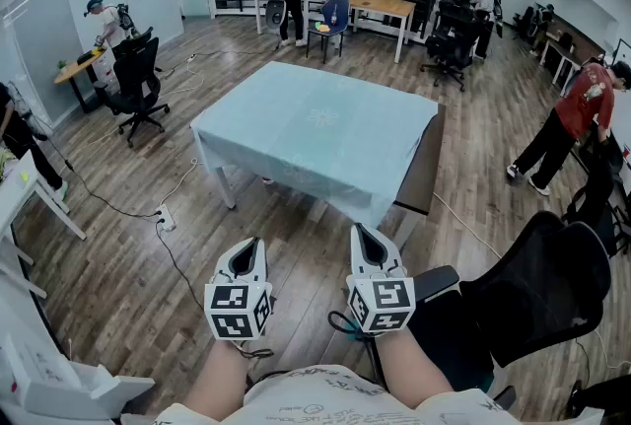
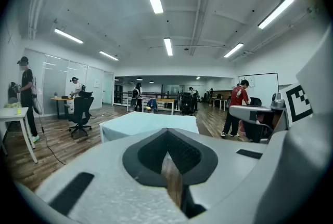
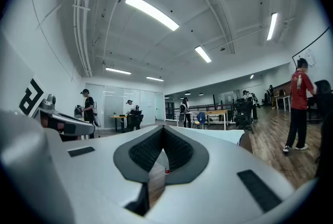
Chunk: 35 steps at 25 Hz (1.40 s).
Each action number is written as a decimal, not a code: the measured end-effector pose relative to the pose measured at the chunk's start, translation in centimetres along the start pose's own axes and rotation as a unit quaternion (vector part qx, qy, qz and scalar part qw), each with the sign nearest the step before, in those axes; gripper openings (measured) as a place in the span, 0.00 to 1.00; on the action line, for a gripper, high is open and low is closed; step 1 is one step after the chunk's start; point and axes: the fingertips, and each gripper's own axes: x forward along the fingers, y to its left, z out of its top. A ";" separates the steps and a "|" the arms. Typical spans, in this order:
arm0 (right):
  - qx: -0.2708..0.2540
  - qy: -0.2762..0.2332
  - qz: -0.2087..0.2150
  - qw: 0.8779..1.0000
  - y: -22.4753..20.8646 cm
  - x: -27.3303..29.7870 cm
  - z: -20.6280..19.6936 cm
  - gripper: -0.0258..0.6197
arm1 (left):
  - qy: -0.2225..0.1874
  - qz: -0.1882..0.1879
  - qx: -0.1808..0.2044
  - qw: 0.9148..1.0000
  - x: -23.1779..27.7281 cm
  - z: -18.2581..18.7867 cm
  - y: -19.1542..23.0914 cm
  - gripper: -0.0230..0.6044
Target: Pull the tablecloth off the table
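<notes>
Both tongs, left (image 1: 245, 262) and right (image 1: 368, 252), are closed and empty, well short of the tablecloth (image 1: 315, 132), so pulling hasn't begun.

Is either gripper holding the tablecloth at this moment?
No: the left gripper and right gripper hang over the floor, short of the tablecloth, with their jaws together on nothing.
</notes>
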 end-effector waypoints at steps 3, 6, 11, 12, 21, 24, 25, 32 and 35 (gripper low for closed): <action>-0.006 0.001 0.005 1.000 -0.6 0.2 -0.1 0.06 | -0.004 0.000 -0.004 1.000 0.7 0.0 -0.8 0.05; -0.003 -0.002 0.013 1.000 -0.9 0.4 -0.1 0.06 | 0.000 0.000 -0.003 1.000 1.3 -0.4 -1.4 0.05; 0.002 -0.001 0.018 1.000 -1.2 0.9 -0.4 0.06 | 0.003 -0.003 0.000 1.000 2.3 -0.5 -1.7 0.05; 0.003 -0.002 0.020 1.000 -1.2 1.1 -0.4 0.06 | 0.003 -0.003 0.001 1.000 2.5 -0.4 -1.7 0.05; 0.011 -0.003 0.014 1.000 -2.3 4.6 -1.3 0.06 | 0.007 -0.022 0.006 1.000 7.1 -0.4 -1.0 0.05; 0.007 0.001 0.010 1.000 -2.6 6.7 -1.5 0.06 | 0.007 -0.029 0.005 1.000 9.3 0.0 -0.1 0.05; 0.005 0.003 0.009 1.000 -2.7 7.5 -1.6 0.06 | 0.006 -0.031 0.005 0.999 10.1 0.1 0.3 0.05; -0.010 0.005 0.002 1.000 -3.4 15.5 -0.6 0.06 | -0.001 -0.047 -0.004 0.999 17.0 2.6 4.2 0.05; -0.015 0.002 -0.002 1.000 -3.7 19.1 0.2 0.06 | -0.004 -0.050 -0.002 0.999 20.0 4.1 6.2 0.05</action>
